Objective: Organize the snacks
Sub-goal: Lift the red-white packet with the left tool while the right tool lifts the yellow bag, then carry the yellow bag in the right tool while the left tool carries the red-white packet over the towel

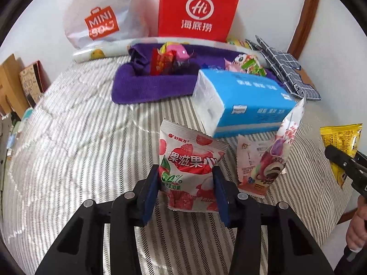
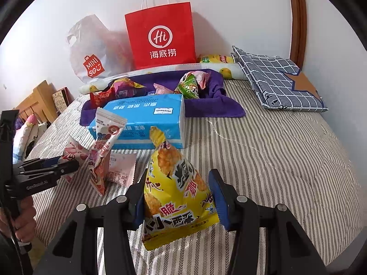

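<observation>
Left wrist view: left gripper (image 1: 187, 183) clenched on a lychee pouch (image 1: 189, 171), blue pads pressing both side edges, pouch upright and lifted off the bed (image 1: 80, 149).
Right wrist view: right gripper (image 2: 177, 202) clenched on a yellow pouch (image 2: 176, 197), pads on both sides, pouch upright with its twisted top pointing up.
Lychee pouch: white and red, fruit print; also visible in the right wrist view at the left edge, held in the left gripper (image 2: 66, 166).
Yellow pouch: seen at the right edge of the left wrist view (image 1: 341, 146), held in the right gripper (image 1: 344, 162).
Pink pouch (image 1: 253, 169): lies flat on the bed just in front of the tissue pack.
Tall pouch (image 1: 284, 144): white and pink, standing tilted against the front of the tissue pack, over the pink pouch.
Tissue pack (image 1: 243, 100): blue and white, near the bed's middle, its far end resting on the purple towel.
Purple towel (image 1: 146, 84): toward the far edge of the bed, folded up into a shallow nest.
Snacks in towel (image 2: 190, 84): several small packets, red, pink and green, piled inside the nest.
Red bag (image 1: 197, 9): paper, upright against the wall at the far edge.
White bag (image 1: 101, 18): plastic, orange logo, left of the red bag.
Checked cloth (image 2: 277, 80): navy and white, folded, far right corner of the bed.
Bed: grey-striped cover, carries all of the above.
</observation>
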Demonstrator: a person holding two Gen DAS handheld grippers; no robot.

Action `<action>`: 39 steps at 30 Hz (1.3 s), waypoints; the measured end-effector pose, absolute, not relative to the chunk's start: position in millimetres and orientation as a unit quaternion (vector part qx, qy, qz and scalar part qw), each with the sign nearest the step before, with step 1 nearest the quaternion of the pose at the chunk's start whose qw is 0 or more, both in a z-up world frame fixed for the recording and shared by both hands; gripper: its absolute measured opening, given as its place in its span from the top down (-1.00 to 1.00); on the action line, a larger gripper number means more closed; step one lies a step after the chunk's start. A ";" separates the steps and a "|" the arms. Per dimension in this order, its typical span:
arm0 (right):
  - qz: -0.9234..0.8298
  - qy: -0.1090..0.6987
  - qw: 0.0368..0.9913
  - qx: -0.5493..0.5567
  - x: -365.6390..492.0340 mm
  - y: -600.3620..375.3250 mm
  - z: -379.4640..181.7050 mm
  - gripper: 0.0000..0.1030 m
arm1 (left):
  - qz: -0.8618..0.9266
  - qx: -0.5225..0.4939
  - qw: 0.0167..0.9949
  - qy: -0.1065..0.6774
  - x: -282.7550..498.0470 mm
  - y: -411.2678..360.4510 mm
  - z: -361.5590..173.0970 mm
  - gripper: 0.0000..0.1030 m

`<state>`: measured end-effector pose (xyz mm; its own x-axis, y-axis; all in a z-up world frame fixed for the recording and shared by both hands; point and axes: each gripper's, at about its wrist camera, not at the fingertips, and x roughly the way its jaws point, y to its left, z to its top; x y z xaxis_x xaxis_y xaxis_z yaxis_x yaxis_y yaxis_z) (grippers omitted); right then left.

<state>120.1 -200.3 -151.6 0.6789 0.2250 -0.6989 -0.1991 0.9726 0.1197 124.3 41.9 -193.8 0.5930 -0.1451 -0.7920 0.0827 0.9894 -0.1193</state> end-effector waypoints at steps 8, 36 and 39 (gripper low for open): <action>0.114 0.373 0.921 0.022 125.9 -201.0 -140.1 0.09 | -0.080 -0.048 0.899 0.428 120.9 43.2 -167.9 0.14; 0.104 0.339 0.935 0.028 181.2 -201.4 -75.1 0.09 | -0.109 -0.059 0.910 0.395 175.1 14.3 -98.7 0.13; 0.102 0.338 0.935 0.027 188.6 -200.8 -69.5 0.09 | -0.107 -0.060 0.912 0.390 182.3 13.7 -91.5 0.13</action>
<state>188.6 -200.8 -69.5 0.7511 0.2085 -0.6264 -0.1715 0.9779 0.1198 182.3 13.7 -91.5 0.6721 -0.2423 -0.6997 0.1485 0.9699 -0.1931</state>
